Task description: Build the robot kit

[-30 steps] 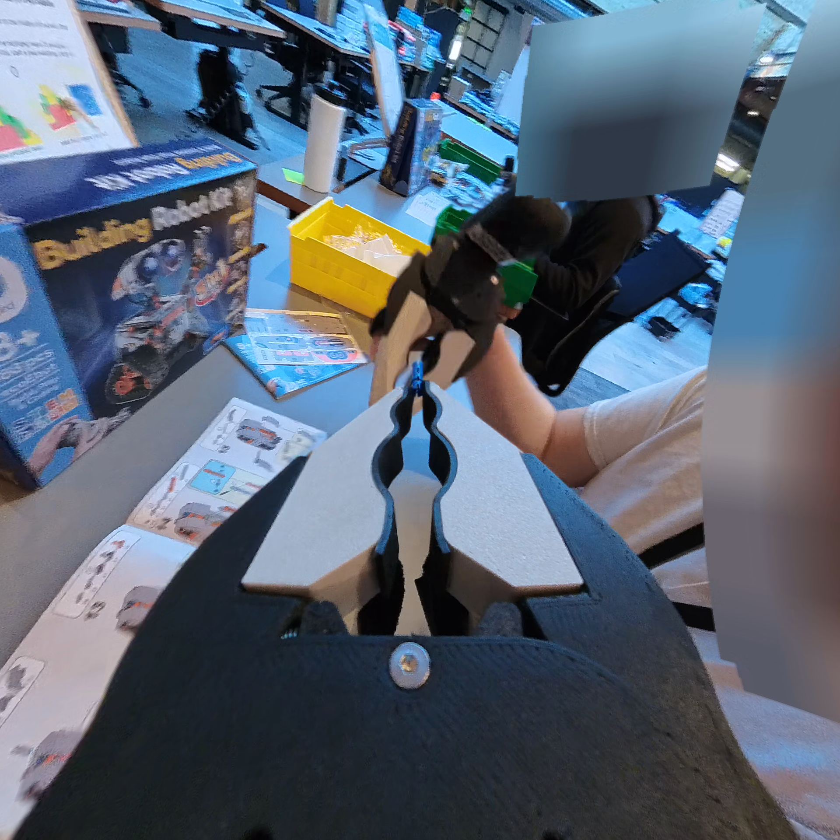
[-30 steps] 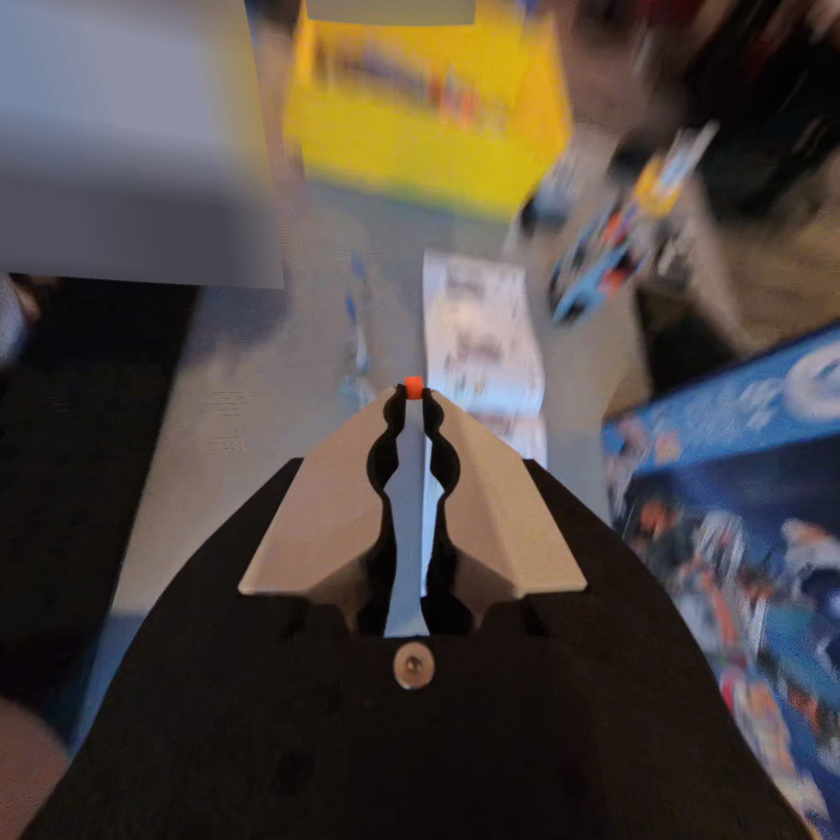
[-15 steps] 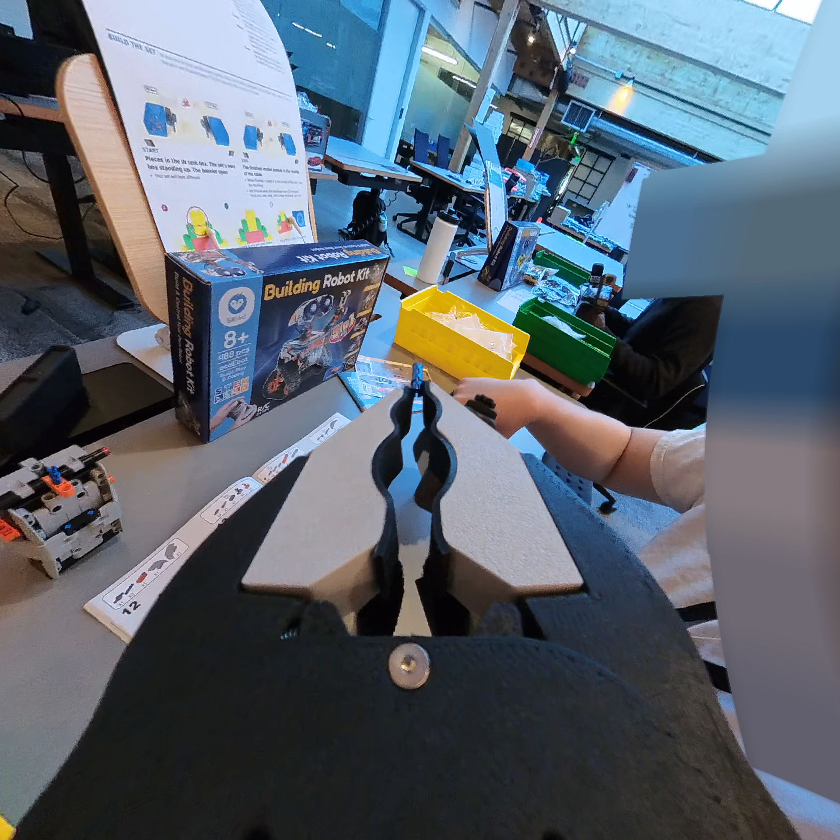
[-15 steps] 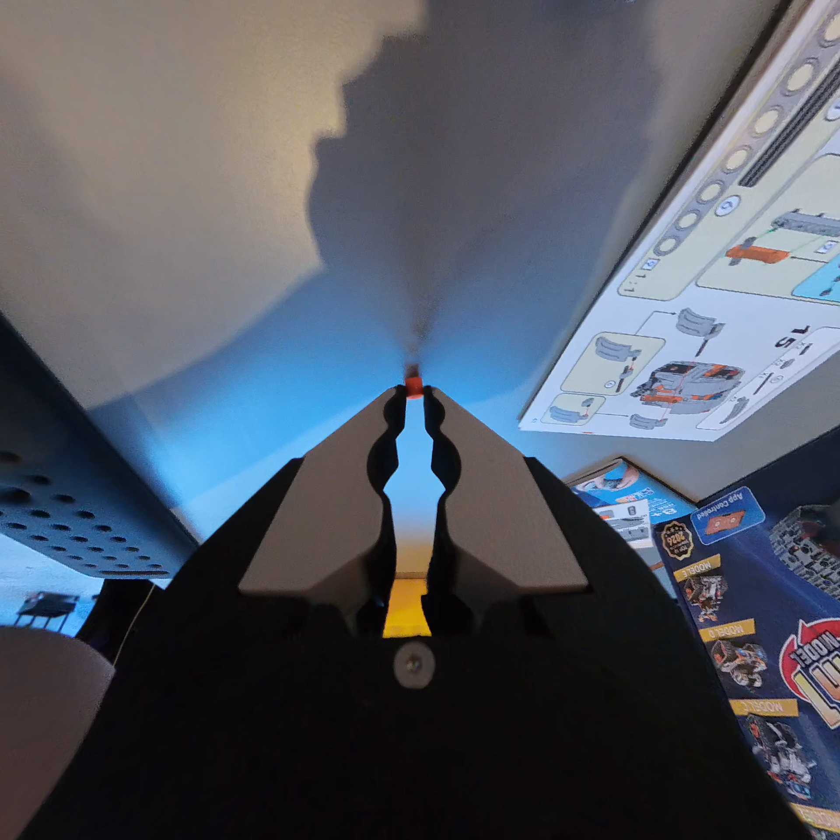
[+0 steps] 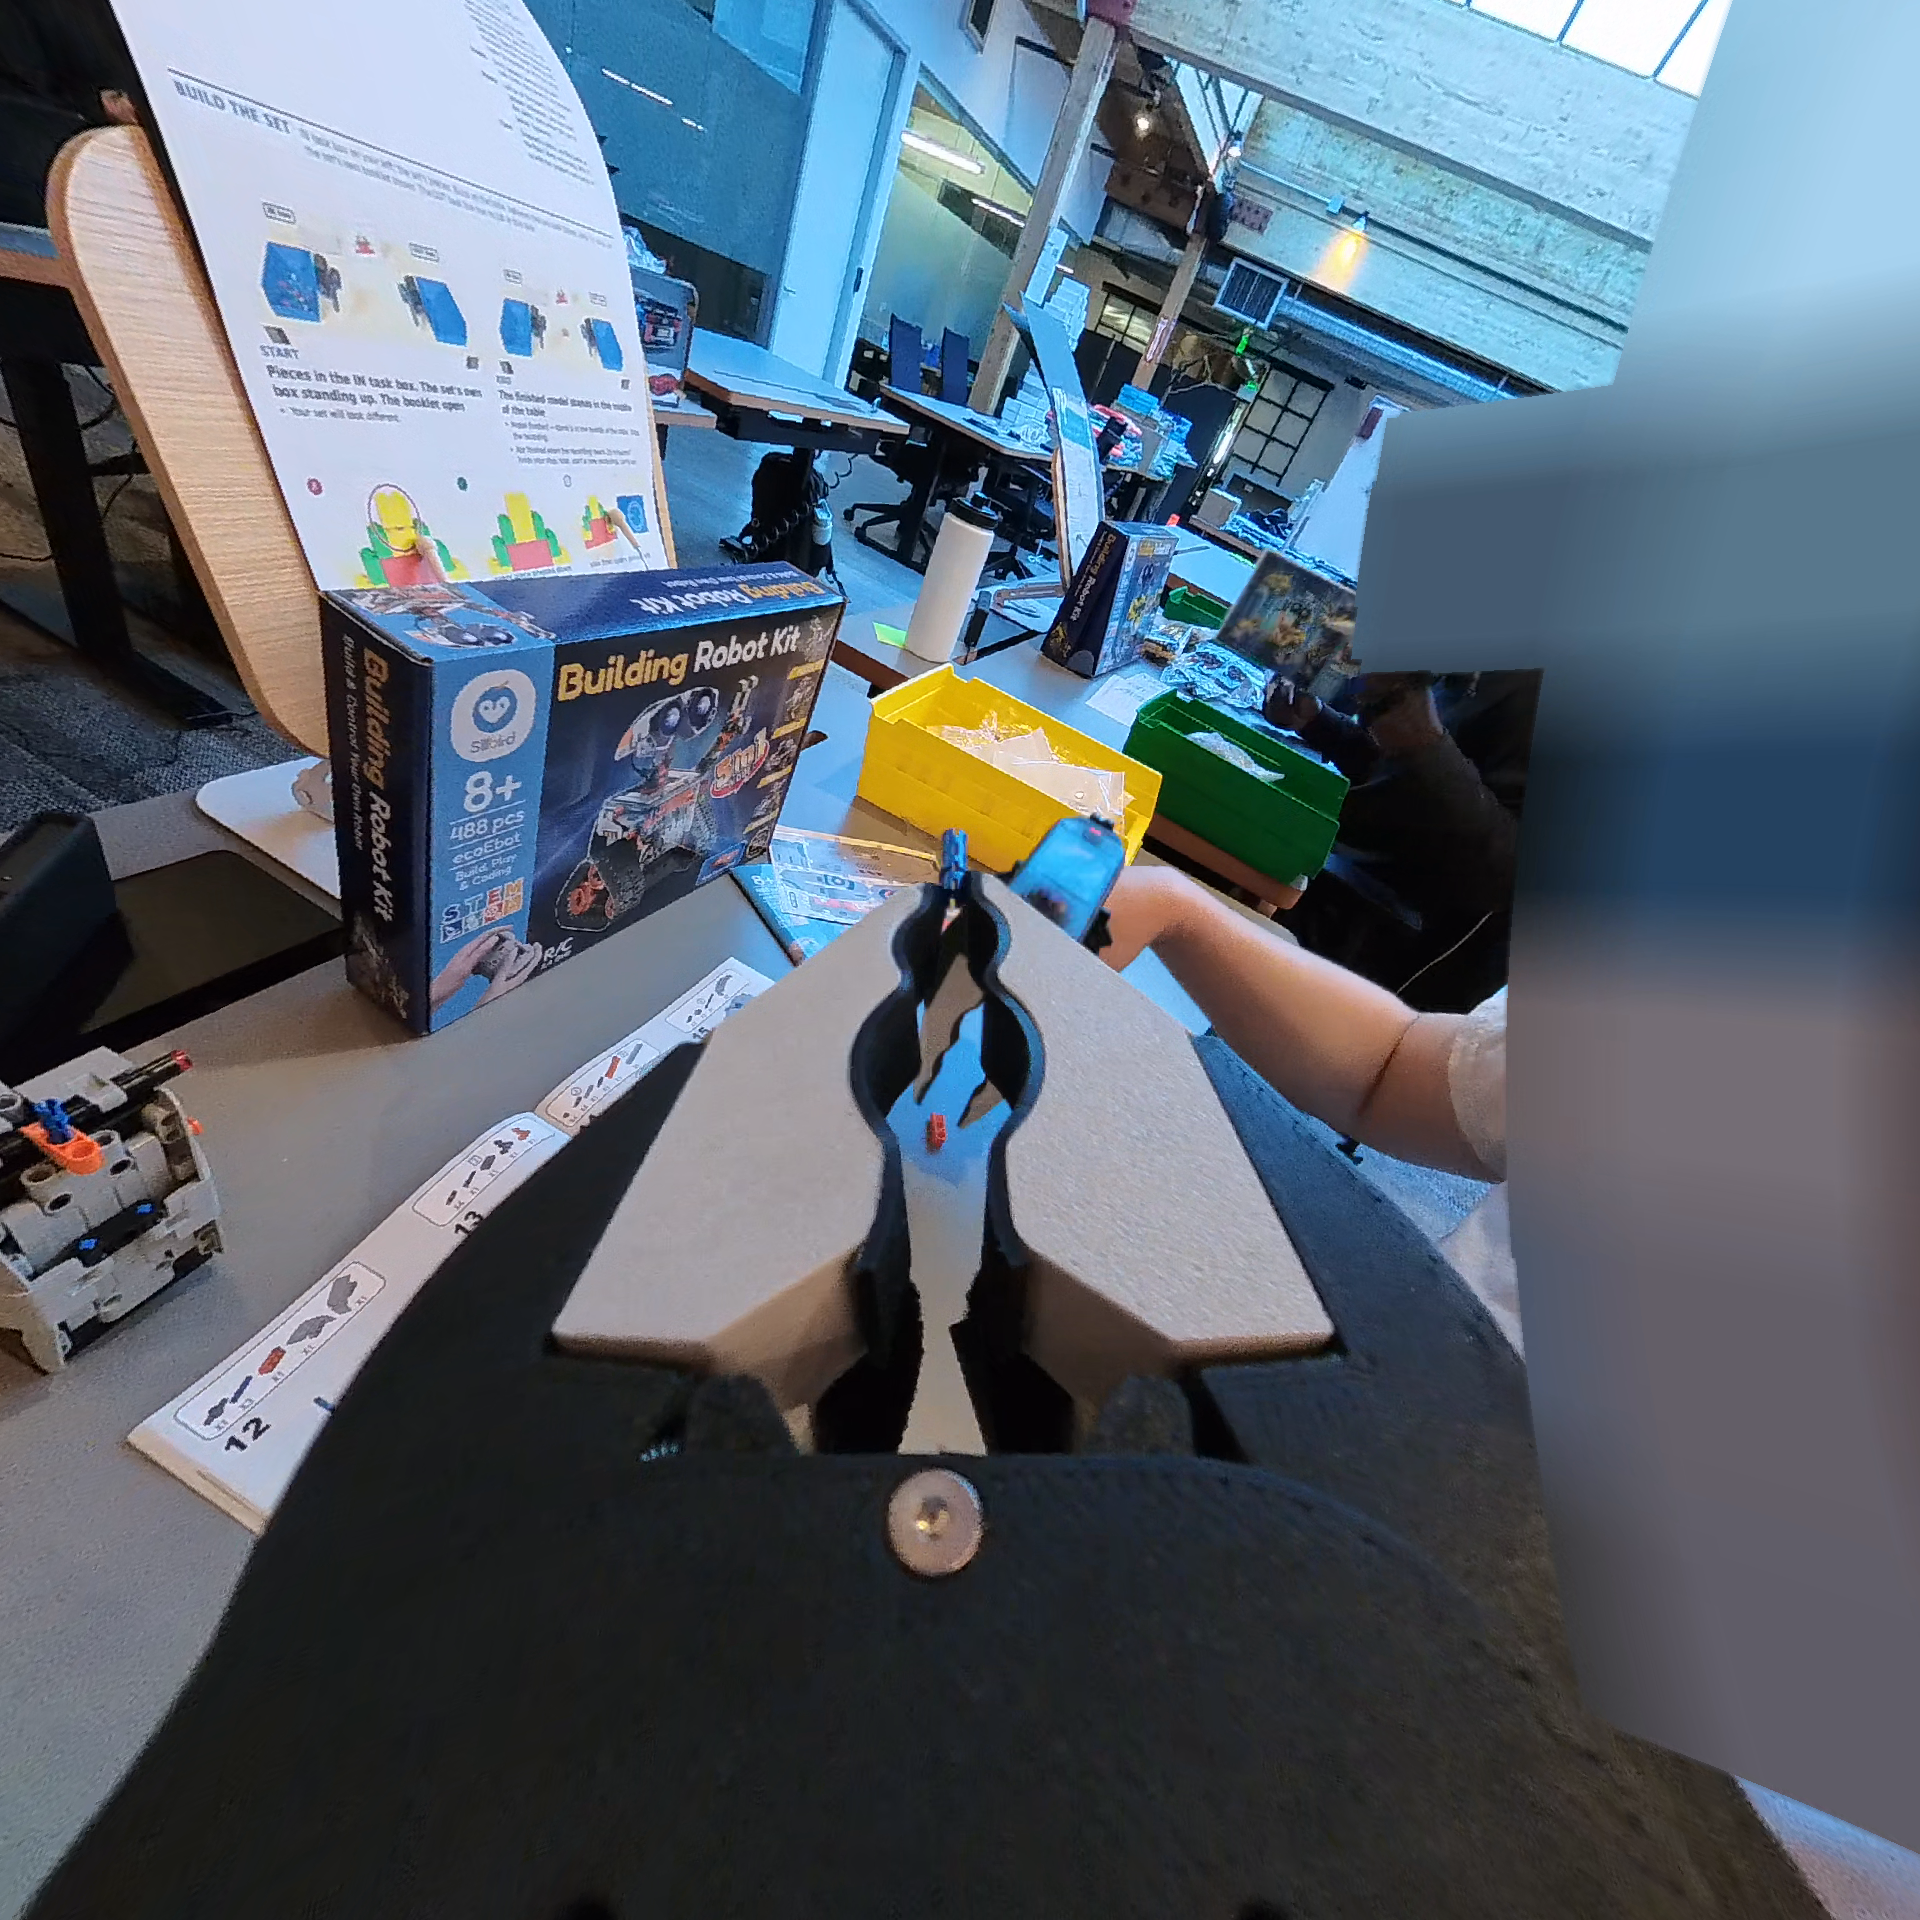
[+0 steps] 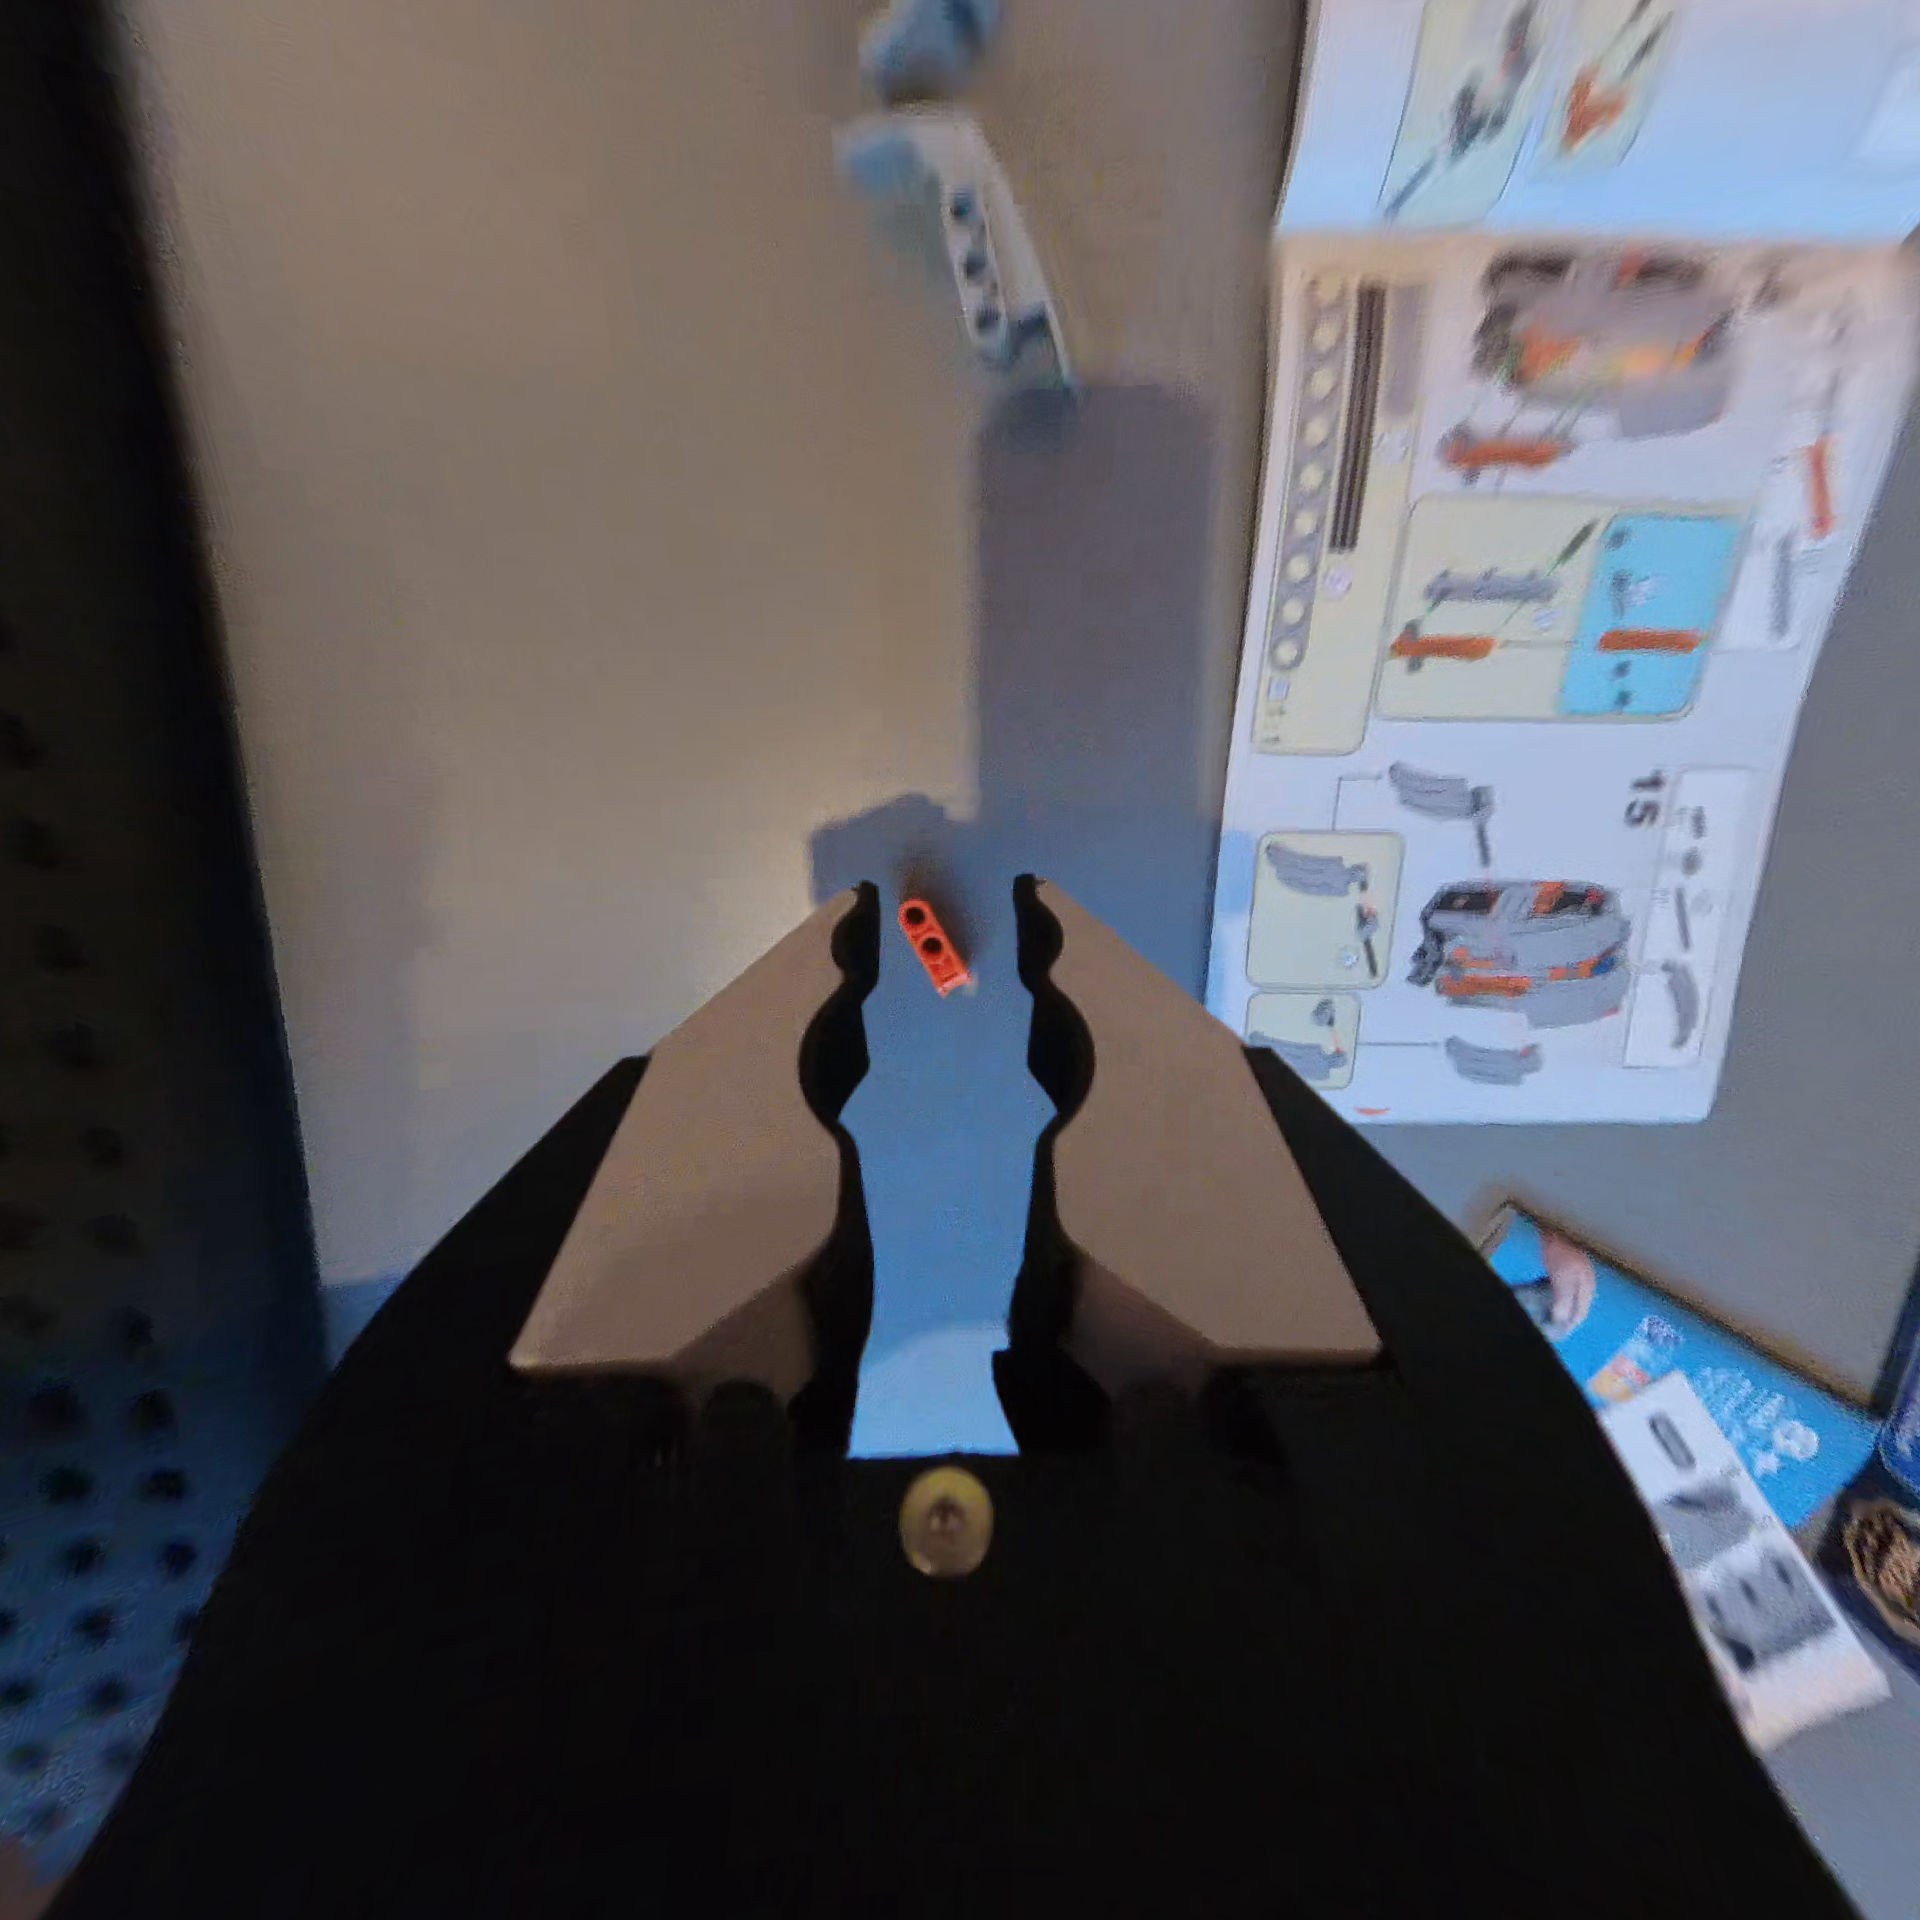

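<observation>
My left tool (image 5: pixel 954 902) is pinched narrow on a small blue plastic pin (image 5: pixel 953 854), held clear above the grey counter (image 5: pixel 260 1101) so the pin's tip stays free. My right tool (image 6: pixel 943 894) stands wide, empty, straddling a small orange two-hole plastic brick (image 6: pixel 932 943) lying flat on the counter beside the open white instruction booklet (image 6: pixel 1496 665). The half-built grey block model (image 5: pixel 94 1195) sits well apart.

A small orange two-hole brick (image 6: pixel 933 943) lies flat on the grey table (image 6: pixel 623 623), untouched.
</observation>
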Demonstrator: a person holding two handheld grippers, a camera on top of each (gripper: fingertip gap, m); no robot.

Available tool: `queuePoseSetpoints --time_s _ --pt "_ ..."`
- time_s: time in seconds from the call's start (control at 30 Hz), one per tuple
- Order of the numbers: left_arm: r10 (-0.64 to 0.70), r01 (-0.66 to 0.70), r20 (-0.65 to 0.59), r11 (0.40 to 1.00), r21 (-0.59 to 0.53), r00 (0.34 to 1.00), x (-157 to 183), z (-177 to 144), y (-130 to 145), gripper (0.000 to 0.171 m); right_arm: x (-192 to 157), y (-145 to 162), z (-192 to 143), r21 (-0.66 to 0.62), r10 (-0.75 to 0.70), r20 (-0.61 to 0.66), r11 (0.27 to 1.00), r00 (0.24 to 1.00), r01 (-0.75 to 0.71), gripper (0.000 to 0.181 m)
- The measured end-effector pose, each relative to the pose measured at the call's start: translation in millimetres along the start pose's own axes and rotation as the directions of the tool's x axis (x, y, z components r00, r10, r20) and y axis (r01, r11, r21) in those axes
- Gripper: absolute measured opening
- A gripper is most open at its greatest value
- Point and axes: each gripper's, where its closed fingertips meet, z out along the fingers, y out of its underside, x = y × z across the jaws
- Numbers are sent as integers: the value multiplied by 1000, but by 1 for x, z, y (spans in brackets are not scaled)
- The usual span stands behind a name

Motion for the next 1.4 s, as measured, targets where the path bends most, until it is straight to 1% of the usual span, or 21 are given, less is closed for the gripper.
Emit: queuePoseSetpoints --time_s 0.07,0.1,0.13,0.17,0.3,0.4,0.57,0.7,1.4 --pt "1 -2 -9 1000 -4 1000 1 2 0 2 -4 -6 -7 139 -91 -2 986 996 90 22" --pt "1 -1 -13 1000 -7 1000 1 3 1 2 -4 -6 -8 170 -158 -30 972 987 161 22" --pt "0 -1 -17 1000 -9 1000 1 4 1 2 -5 -5 -7 173 -218 -51 959 975 224 22" --pt "-1 1 -19 1000 -13 1000 1 5 1 2 -7 -2 -5 147 -259 -50 954 965 263 22" --pt "-1 1 -13 999 -33 1000 1 11 3 2 -7 2 2 54 -356 -17 933 934 357 21" --pt "2 -3 -7 999 -46 1000 1 13 5 2 -9 10 11 -6 -364 41 931 930 365 19" --pt "-2 2 -1 998 -60 1000 -1 17 6 2 -8 18 22 -69 -379 51 922 924 382 17" --pt "-6 6 2 998 -64 1000 -4 19 6 2 -7 19 21 -64 -366 52 927 929 369 12" --pt "1 0 2 996 -90 1000 -8 41 14 2 -9 20 26 -56 -345 71 935 936 349 7"
